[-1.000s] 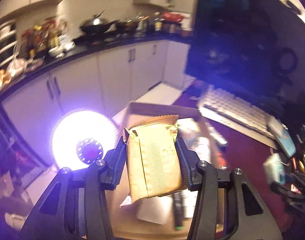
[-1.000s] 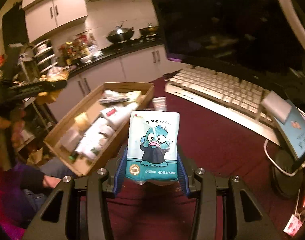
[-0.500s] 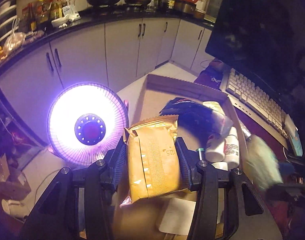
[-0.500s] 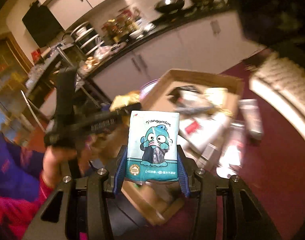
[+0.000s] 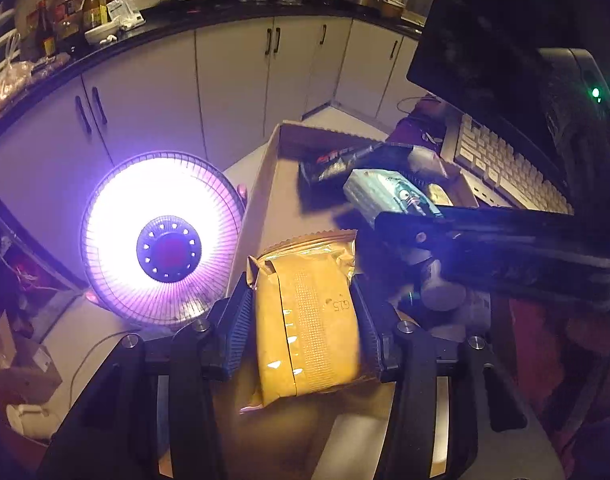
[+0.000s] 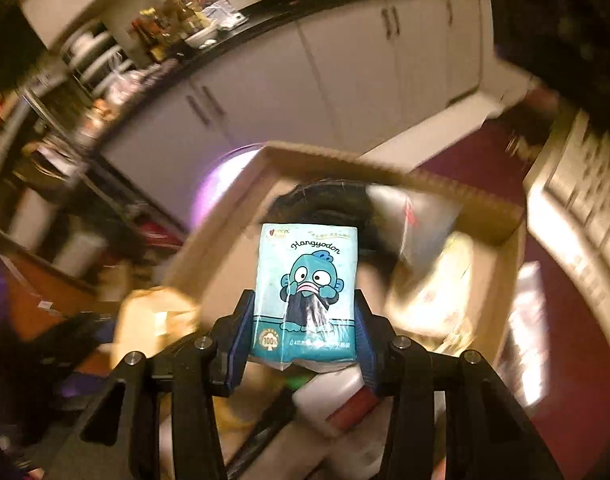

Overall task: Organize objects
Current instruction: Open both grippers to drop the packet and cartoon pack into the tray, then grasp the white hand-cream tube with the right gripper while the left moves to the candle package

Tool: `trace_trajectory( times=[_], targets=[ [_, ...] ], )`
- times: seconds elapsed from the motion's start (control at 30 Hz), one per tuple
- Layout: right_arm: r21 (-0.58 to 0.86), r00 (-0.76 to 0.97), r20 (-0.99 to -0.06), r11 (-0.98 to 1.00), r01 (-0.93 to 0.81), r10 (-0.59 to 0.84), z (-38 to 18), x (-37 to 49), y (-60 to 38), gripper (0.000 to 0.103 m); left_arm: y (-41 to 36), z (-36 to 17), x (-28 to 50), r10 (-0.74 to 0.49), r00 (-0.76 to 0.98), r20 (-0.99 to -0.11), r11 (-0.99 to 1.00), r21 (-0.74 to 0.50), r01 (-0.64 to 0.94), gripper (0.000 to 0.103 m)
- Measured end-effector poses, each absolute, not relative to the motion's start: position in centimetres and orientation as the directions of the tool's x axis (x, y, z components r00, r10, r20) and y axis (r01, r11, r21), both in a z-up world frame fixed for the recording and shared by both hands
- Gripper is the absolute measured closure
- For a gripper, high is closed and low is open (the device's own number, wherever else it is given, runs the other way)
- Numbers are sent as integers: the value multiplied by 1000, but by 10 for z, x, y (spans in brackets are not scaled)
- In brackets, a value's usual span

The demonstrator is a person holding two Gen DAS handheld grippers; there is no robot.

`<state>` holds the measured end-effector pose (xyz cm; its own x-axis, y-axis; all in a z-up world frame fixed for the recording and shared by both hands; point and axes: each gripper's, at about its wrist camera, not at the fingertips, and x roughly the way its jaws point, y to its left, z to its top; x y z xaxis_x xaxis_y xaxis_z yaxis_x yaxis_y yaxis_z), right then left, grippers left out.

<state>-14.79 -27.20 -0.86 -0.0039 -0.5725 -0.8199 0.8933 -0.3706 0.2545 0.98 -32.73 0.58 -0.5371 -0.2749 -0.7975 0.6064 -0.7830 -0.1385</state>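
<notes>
Centrally, low in the left wrist view: yellow foil packet [image 5: 309,320] upright, pinched at both sides by the left gripper [image 5: 305,320], jaws closed on it. Behind and above, toward upper right: cardboard box [image 5: 265,184] holding a dark wrapper [image 5: 337,162]. Over the box, the right gripper [image 5: 485,236] reaching in from the right edge with a blue tissue pack [image 5: 385,196]. Glowing round heater [image 5: 165,244] at left centre; pale keyboard [image 5: 501,168] at right on the worktop. Similarly, centre of the blurred right wrist view: tissue pack [image 6: 307,296] upright, right gripper [image 6: 305,320] jaws shut against its edges, cardboard box [image 6: 385,168] just behind.
</notes>
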Motion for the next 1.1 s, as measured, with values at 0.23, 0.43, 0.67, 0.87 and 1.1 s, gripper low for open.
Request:
trace_trajectory(
  times=[0.23, 0.43, 0.67, 0.87, 1.1],
  targets=[
    [382, 63, -763, -370, 847, -643, -6, -156, -250, 41, -326, -4, -8, -323, -473, -820, -768, -65, 637, 55],
    [428, 4, -645, -358, 830, -764, 34, -162, -175, 28, -326, 0, 2, -330, -497, -803, -742, -105, 662, 43],
    [334, -175, -684, -517, 788, -708, 22, -196, -94, 26, -303, 26, 17, -342, -585, -735, -757, -153, 635, 33],
    [171, -197, -756, -479, 861, -625, -11, -168, -86, 40, -281, 38, 12, -342, -626, -701, -790, -146, 595, 28],
    [105, -145, -788, -363, 926, -598, -25, -132, -116, 51, -268, 44, 3, -321, -643, -695, -814, -145, 563, 28]
  ],
)
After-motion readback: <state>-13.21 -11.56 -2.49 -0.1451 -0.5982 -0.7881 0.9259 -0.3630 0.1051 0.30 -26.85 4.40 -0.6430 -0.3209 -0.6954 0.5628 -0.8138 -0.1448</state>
